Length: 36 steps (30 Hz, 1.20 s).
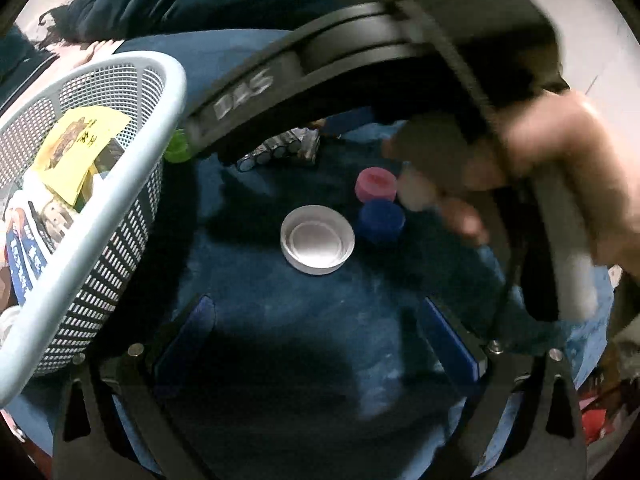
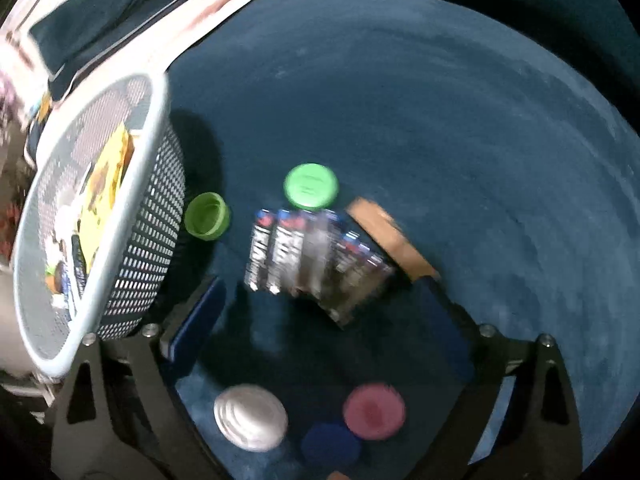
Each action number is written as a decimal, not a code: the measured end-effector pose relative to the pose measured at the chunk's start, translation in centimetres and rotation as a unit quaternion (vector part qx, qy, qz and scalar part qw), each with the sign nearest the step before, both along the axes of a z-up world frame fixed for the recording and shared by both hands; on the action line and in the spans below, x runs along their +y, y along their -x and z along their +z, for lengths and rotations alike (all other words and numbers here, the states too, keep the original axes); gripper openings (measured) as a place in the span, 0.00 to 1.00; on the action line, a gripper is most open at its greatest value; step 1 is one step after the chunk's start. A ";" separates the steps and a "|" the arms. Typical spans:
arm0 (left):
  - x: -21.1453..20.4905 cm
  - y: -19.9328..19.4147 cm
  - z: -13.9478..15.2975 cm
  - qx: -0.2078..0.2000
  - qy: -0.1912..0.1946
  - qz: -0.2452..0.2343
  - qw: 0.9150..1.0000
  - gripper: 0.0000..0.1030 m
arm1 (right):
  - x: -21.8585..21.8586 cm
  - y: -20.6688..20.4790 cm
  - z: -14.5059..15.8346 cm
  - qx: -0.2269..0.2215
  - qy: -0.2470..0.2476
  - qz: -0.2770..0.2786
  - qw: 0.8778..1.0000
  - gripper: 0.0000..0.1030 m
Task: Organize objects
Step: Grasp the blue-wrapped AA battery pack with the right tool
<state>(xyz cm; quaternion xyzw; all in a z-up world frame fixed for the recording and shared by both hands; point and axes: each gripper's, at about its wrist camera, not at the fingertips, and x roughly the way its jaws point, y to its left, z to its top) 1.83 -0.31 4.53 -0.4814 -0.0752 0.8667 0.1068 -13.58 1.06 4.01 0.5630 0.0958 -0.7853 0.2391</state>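
On the blue cloth (image 2: pixel 440 100) lie a pack of batteries (image 2: pixel 312 260), a flat green lid (image 2: pixel 311 186), an upturned green cap (image 2: pixel 207 216) and a brown piece (image 2: pixel 390 240). My right gripper (image 2: pixel 320 320) hangs open over the pack's near end, and its pads do not touch the pack. Behind its fingers sit a white cap (image 2: pixel 250 416), a pink cap (image 2: pixel 374 410) and a blue cap (image 2: pixel 330 446). In the left wrist view my left gripper (image 1: pixel 320 332) is open and empty, just short of the white cap (image 1: pixel 318 240), pink cap (image 1: pixel 376 184) and blue cap (image 1: pixel 382 220).
A pale mesh basket (image 1: pixel 100 208) holding yellow and printed packets stands at the left, close to my left finger. It shows as the basket (image 2: pixel 132 240) in the right wrist view too. A hand (image 1: pixel 560 168) on a black tool body crosses the top right.
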 end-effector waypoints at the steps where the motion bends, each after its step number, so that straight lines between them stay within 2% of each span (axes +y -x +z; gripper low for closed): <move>1: -0.1 0.0 -0.1 0.000 0.001 0.000 1.000 0.99 | -0.5 0.0 -0.2 0.004 -0.007 0.009 1.000 0.90; 3: -0.5 0.1 -0.3 -0.003 -0.004 0.008 1.000 0.99 | -1.2 0.0 -0.7 0.016 -0.029 0.014 0.999 0.88; 6: -0.8 0.4 -0.5 -0.005 -0.014 0.017 1.000 0.99 | -1.1 0.0 -1.1 0.024 -0.030 0.006 0.999 0.73; 7: -0.7 0.4 -0.5 -0.005 -0.016 0.018 1.000 0.99 | -1.0 -0.1 -1.0 0.030 -0.033 0.003 0.999 0.58; 8: -0.6 0.5 -0.5 -0.004 -0.018 0.018 1.000 0.99 | -0.8 -0.3 -0.9 0.037 -0.036 0.001 0.999 0.47; 9: -0.6 0.5 -0.4 -0.003 -0.020 0.018 1.000 0.99 | -0.4 -0.4 -0.5 0.043 -0.035 -0.002 0.998 0.47; 10: -0.6 0.6 -0.4 -0.002 -0.023 0.019 1.000 0.99 | 0.3 -0.4 -0.2 0.031 -0.021 -0.009 0.999 0.46; 11: -0.5 0.7 -0.3 -0.001 -0.025 0.021 0.999 0.99 | 1.1 -0.6 0.0 0.019 -0.007 -0.016 1.000 0.35; 13: -0.6 0.9 -0.2 0.000 -0.031 0.027 0.999 0.99 | 2.0 -1.1 0.3 0.013 -0.008 -0.020 1.000 0.22; 19: -0.7 1.8 -0.2 -0.002 -0.047 0.046 0.998 0.99 | 6.6 -2.8 2.0 0.004 -0.019 -0.043 0.999 0.21; 23: 0.5 3.3 -0.6 -0.001 -0.052 0.054 0.997 0.99 | 8.3 -3.1 1.9 -0.005 -0.018 -0.059 0.998 0.21; 24: 1.8 2.8 -0.1 -0.001 -0.055 0.055 0.997 0.99 | 8.9 -3.4 1.8 -0.008 -0.019 -0.062 0.998 0.21; 26: 0.8 4.0 -0.6 0.000 -0.059 0.055 0.997 0.99 | 9.6 -3.9 1.7 -0.014 -0.016 -0.063 0.998 0.22; 30: 0.4 5.2 -0.7 -0.001 -0.058 0.055 0.997 0.99 | 11.4 -3.8 1.2 -0.055 0.068 -0.078 0.993 0.28; 31: 0.6 5.4 -0.7 -0.001 -0.057 0.054 0.997 0.99 | 11.8 -3.6 0.9 -0.067 0.087 -0.089 0.990 0.35; 32: 1.2 5.6 -0.5 0.000 -0.057 0.054 0.997 0.99 | 12.3 -3.4 0.7 -0.077 0.113 -0.101 0.985 0.42; 36: 1.0 5.3 -0.6 0.000 -0.060 0.052 0.997 0.99 | 14.3 -2.7 -0.2 -0.117 0.218 -0.155 0.957 0.57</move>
